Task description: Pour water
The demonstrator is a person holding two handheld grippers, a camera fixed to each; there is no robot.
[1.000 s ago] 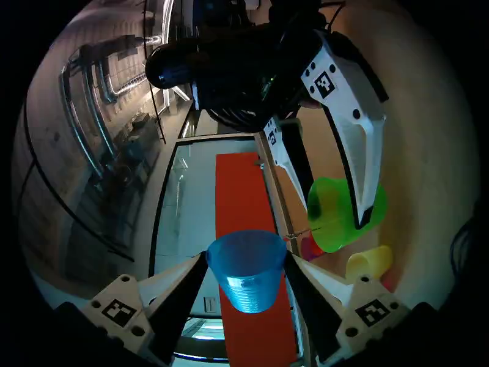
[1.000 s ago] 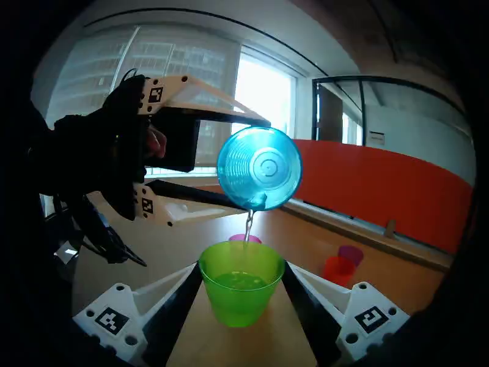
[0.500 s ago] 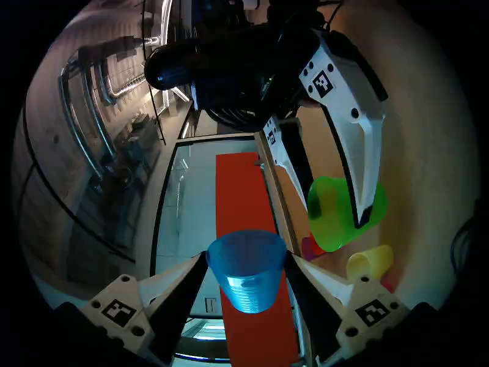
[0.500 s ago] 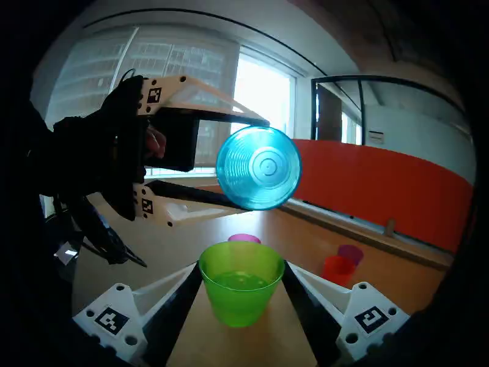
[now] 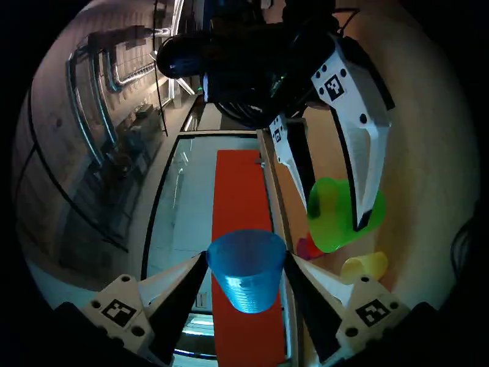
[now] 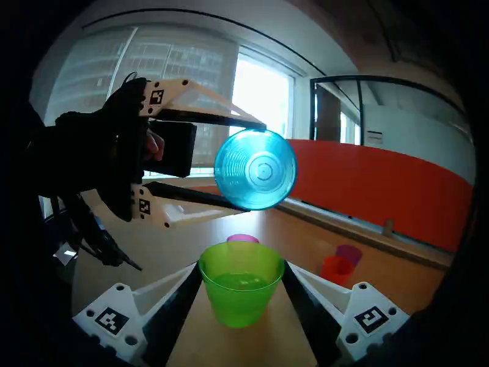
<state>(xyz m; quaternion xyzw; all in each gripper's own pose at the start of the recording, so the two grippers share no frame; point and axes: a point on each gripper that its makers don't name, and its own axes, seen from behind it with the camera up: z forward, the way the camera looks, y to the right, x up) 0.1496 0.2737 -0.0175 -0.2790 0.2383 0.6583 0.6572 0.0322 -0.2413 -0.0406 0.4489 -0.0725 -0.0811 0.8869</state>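
Two cups were held. The fingers of the left gripper [image 5: 244, 260] clenched the blue cup [image 5: 247, 278], tipped sideways, likely to drain it. The right gripper [image 6: 241, 272] grasped the green cup [image 6: 241, 303] upright between its fingers, directly beneath, holding water [image 6: 239, 281].

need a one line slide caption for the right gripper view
The right gripper holds a green cup partly filled with water while the left gripper holds a blue cup tipped sideways above it
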